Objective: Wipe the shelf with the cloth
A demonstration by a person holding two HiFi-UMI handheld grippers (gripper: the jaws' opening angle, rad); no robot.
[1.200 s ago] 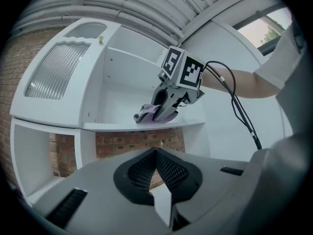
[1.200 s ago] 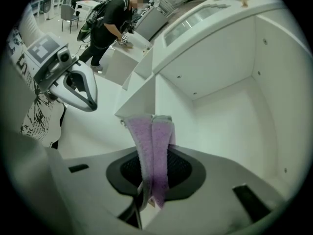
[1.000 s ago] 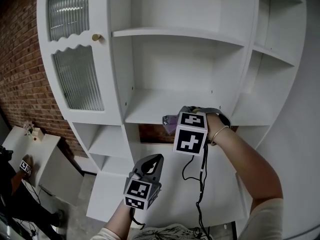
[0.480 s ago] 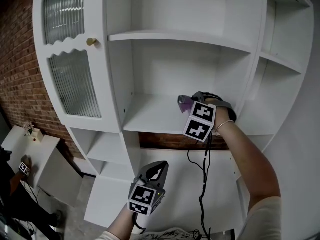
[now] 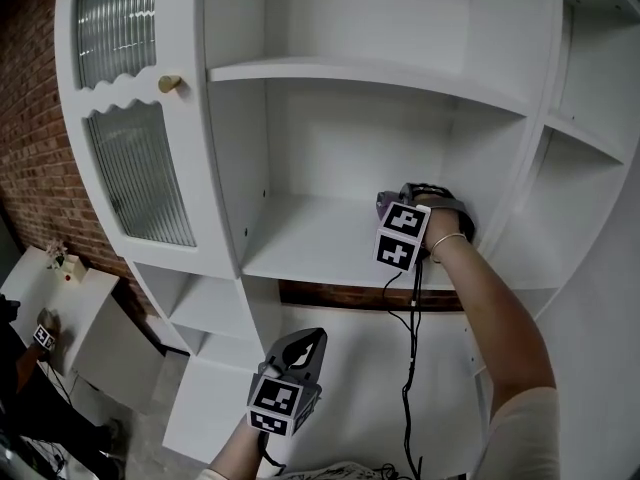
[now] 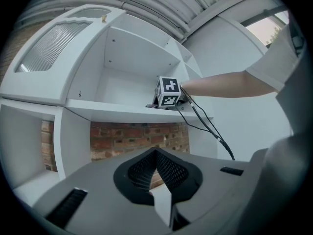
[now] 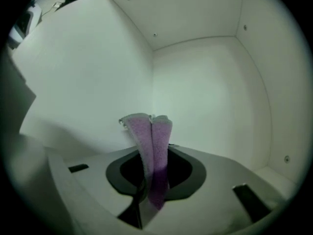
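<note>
Right gripper view: jaws clamp purple cloth [image 7: 152, 146] inside shelf [image 7: 195, 82].

Nubby purple terry cloth [image 7: 152, 141] pinched in the matt grey plastic right gripper [image 7: 151, 190], smooth white painted shelf [image 5: 310, 248] with a soft sheen under it, ribbed translucent glass door [image 5: 140, 173] and shiny brass-coloured knob [image 5: 170, 84] well to its left, rough red brick wall [image 5: 35, 148] beyond.
</note>
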